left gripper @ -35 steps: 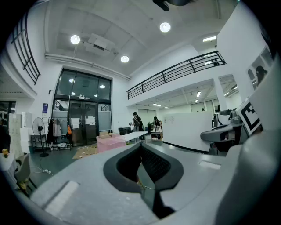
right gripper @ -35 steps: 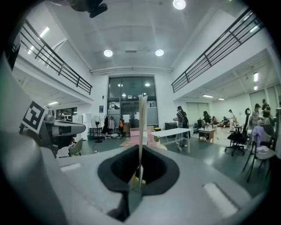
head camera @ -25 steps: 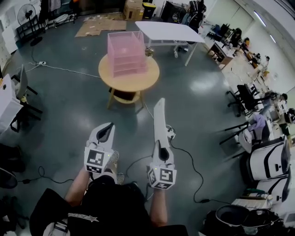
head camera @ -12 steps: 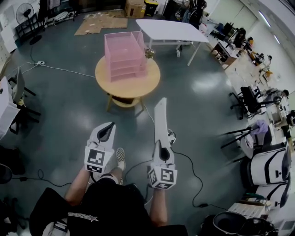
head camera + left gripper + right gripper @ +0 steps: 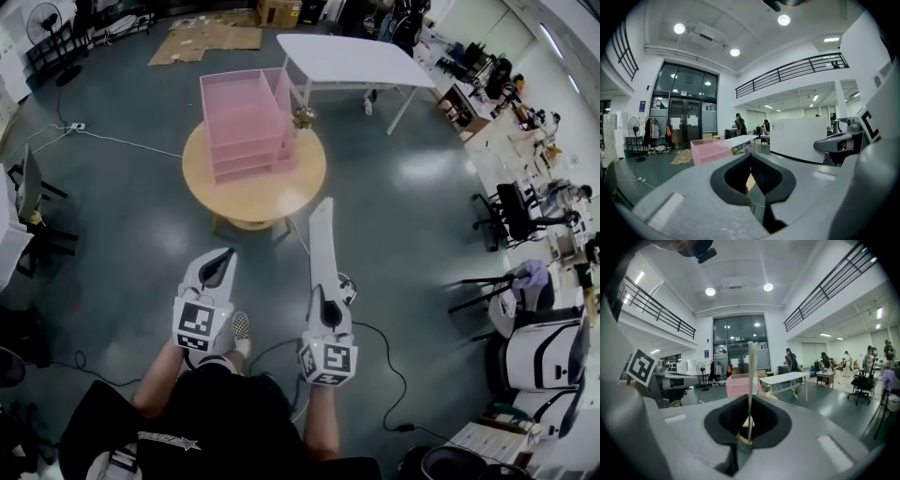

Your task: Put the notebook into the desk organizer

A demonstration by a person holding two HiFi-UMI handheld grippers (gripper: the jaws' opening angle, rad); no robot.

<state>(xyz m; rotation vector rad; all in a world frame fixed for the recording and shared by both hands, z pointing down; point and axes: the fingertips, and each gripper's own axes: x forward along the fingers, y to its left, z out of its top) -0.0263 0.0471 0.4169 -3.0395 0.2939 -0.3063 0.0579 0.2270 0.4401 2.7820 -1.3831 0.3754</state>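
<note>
A pink mesh desk organizer (image 5: 244, 122) with stacked trays stands on a round wooden table (image 5: 267, 195) ahead of me. It also shows in the left gripper view (image 5: 708, 150) and behind the notebook in the right gripper view (image 5: 739, 384). My right gripper (image 5: 322, 296) is shut on a thin white notebook (image 5: 322, 242), which points forward, well short of the table. From the right gripper's own camera the notebook (image 5: 750, 376) is edge-on between the jaws. My left gripper (image 5: 219, 261) is beside it, tips together, holding nothing.
A white folding table (image 5: 347, 61) stands behind the round one, with flattened cardboard (image 5: 206, 37) on the floor beyond. A black cable (image 5: 380, 342) runs across the grey floor near my feet. Office chairs (image 5: 511, 211) and desks line the right side.
The round table and organizer have come nearer and shifted down in the head view as the person walks forward. Both grippers keep the same pose, the notebook still held.
</note>
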